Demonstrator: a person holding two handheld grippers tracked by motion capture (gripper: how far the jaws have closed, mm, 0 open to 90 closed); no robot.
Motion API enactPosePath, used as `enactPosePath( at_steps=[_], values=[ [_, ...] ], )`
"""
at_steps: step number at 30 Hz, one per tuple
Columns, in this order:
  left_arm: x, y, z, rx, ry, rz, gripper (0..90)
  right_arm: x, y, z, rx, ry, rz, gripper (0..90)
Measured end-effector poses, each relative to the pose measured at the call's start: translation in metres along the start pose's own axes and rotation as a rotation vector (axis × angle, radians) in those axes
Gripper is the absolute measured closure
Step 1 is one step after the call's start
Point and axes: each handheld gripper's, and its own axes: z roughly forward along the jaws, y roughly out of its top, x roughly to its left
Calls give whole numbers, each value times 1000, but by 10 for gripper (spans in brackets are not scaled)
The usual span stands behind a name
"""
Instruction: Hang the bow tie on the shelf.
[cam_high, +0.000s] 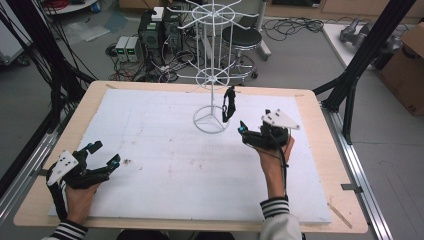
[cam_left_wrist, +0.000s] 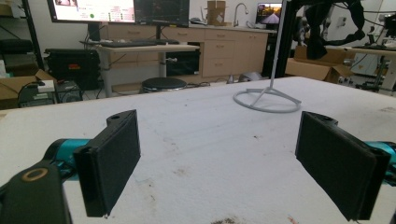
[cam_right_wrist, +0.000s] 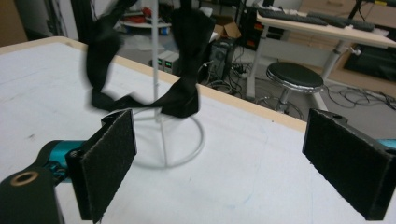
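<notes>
A light wooden table (cam_high: 315, 107) carries a white sheet (cam_high: 165, 165) covering nearly its whole top, with small brown stains. A white wire rack (cam_high: 212, 75) stands on the sheet near the far edge, right of centre.

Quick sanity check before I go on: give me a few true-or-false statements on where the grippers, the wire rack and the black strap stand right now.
1. Both grippers are open and hold nothing. True: the left gripper and the right gripper each show jaws wide apart with nothing between them.
2. The black strap lies flat on the white mat. False: it hangs from the white wire rack.
3. The rack stands on the far half of the white mat. True.
4. The left gripper is the one closer to the rack. False: the right gripper is near it; the left sits at the table's near left corner.
5. The right gripper clamps the rack's ring base. False: its jaws are apart from it.
</notes>
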Motion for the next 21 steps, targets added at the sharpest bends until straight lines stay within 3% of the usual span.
enactPosePath(
  at_steps=[7,12,18,21],
  values=[
    [-1,0,0,3,1,9,143,3,-58,-35,-61,29,37,89],
    [-1,0,0,2,1,10,143,3,-101,-45,-90,-6,48,89],
    [-1,0,0,2,1,15,143,2,-114,-49,-133,-33,62,89],
    [-1,0,0,1,1,16,143,2,-114,-48,-119,-32,66,90]
  ],
)
